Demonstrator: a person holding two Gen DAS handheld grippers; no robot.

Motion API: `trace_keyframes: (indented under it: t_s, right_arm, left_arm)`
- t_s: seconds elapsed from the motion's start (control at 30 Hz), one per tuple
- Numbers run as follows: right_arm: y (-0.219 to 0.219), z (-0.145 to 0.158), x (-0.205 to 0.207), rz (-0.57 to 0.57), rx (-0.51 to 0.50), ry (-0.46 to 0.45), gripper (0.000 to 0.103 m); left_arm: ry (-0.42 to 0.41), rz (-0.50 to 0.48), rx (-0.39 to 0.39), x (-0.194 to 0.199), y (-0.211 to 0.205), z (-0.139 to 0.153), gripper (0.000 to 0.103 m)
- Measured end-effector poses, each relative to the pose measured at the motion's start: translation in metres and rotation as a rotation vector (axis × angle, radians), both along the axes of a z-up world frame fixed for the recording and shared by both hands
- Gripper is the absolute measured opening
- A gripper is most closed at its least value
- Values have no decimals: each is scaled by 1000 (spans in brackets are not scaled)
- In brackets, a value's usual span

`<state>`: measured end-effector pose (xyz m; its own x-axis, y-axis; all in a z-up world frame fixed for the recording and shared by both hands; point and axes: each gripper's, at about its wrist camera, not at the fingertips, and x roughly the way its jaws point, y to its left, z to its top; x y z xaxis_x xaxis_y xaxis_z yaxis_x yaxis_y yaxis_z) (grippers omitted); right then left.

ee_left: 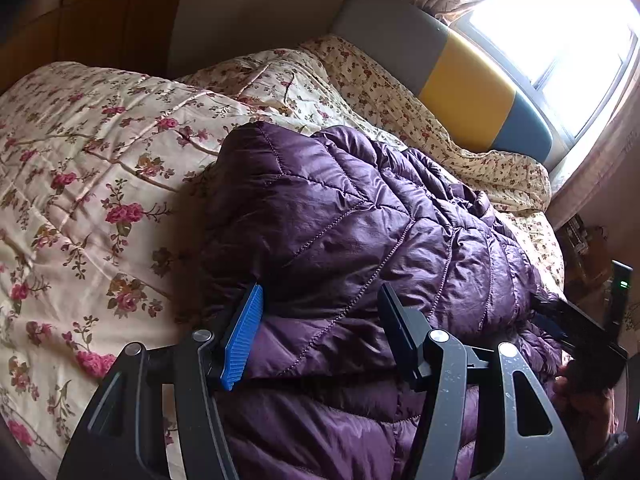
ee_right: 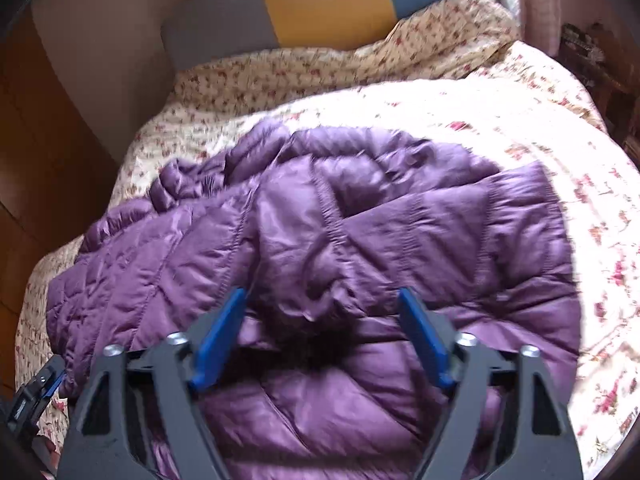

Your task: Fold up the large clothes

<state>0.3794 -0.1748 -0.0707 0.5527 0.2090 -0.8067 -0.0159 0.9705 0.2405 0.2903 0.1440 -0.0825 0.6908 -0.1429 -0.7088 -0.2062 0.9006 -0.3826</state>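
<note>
On the flowered quilt (ee_right: 500,120) lies the purple jacket (ee_right: 360,220); left gripper (ee_left: 320,320) pinches a thick fold, right gripper (ee_right: 324,320) is half-open over it, grasping nothing.

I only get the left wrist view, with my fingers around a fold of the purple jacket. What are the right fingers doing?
Observer: The right gripper straddles a puffy bulge of the purple jacket. The picture is too blurred to tell whether its fingers press on it.
Operator: How does the jacket lie on the side away from my gripper?
Observer: That panel is spread fairly flat, with its edge resting on the floral quilt.
</note>
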Motion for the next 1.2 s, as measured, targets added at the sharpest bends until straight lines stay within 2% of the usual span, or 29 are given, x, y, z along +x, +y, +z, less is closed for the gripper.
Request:
trace_keyframes:
  t_s: [0.03,0.07,0.1,0.17,0.37,0.73,0.87,0.97,1.13,1.2]
  right_arm:
    - [4,-1,1,10,-9,1,37]
    - [7,-1,1,21,-22,-5,30]
    - [10,0,-1,31,-42,-18,17]
    - [11,5,-6,49,-80,-47,10]
    - [5,12,-23,27,-164,-86,8]
    - [-29,5,-50,-88,-273,-56,8]
    - [-37,-7,-57,-106,-284,-35,8]
    - [-38,-17,-60,-108,-287,-27,8]
    - [-38,-15,-59,-107,-282,-9,9]
    - [-40,-11,-58,-105,-273,-4,15]
  left_arm:
    - [-1,-1,-1,0,0,0,60]
    - [-2,-2,0,0,0,1,60]
    - [-4,-4,5,0,0,1,60]
    - [-8,-10,17,-1,-1,3,60]
    - [-20,-19,26,-1,-7,6,60]
    - [-7,-61,68,16,-27,5,60]
    - [40,-77,90,26,-32,-9,60]
    - [72,-98,138,31,-40,-20,60]
    - [69,-95,159,28,-42,-15,60]
    - [60,-83,161,24,-40,-10,60]
